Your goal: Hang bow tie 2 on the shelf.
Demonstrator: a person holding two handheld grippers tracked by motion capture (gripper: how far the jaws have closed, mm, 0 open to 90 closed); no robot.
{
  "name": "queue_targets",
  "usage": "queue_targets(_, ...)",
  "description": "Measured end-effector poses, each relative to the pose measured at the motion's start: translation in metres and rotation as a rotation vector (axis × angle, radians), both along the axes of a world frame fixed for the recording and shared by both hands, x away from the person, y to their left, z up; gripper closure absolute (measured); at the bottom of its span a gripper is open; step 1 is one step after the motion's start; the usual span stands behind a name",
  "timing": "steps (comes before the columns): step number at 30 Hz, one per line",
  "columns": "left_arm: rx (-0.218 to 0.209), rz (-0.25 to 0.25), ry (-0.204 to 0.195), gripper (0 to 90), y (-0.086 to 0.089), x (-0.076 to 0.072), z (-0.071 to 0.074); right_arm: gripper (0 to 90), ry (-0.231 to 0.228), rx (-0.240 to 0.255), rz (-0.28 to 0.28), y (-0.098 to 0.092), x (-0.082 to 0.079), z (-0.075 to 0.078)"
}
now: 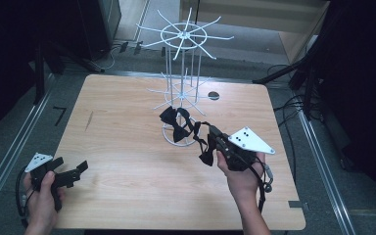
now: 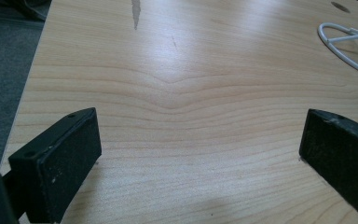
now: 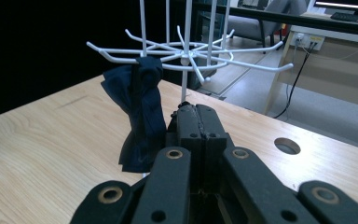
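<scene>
Two grippers are in your hands. Your right gripper (image 1: 214,134), right of centre in the high view, has its jaws pressed together on the strap of a black bow tie (image 1: 206,157), which dangles just beside the base of the white wire rack (image 1: 183,35). Another bow tie (image 3: 140,107) hangs from a lower rack arm. Your left gripper (image 1: 76,171), lower left, rests over the wooden table (image 1: 122,147) with jaws spread and nothing between them.

Dark bow tie (image 3: 140,116) hanging on rack (image 3: 186,51)
</scene>
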State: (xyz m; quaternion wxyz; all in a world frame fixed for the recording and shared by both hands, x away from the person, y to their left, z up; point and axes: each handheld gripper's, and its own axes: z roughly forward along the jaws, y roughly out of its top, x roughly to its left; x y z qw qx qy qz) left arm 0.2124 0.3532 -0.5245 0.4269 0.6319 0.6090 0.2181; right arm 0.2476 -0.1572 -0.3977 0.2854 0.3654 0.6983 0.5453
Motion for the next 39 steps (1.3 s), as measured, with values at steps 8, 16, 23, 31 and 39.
queue_targets(8,0.001,-0.001,0.0,0.0,0.0,0.0,0.0,90.0,-0.014,0.012,0.003,-0.001,0.002,0.009)
queue_targets(16,0.001,-0.001,-0.002,0.0,0.0,0.0,0.0,90.0,-0.023,0.019,0.0,-0.001,0.002,0.014)
queue_targets(23,0.0,0.0,-0.005,0.0,0.0,0.0,0.0,90.0,-0.034,0.027,0.004,-0.001,0.004,0.02)
queue_targets(31,0.0,0.0,-0.005,0.0,0.0,0.0,0.0,90.0,-0.038,0.029,0.003,-0.001,0.006,0.024)
queue_targets(39,0.0,0.0,-0.005,0.0,0.0,0.0,0.0,90.0,-0.038,0.032,0.0,0.0,0.009,0.026)
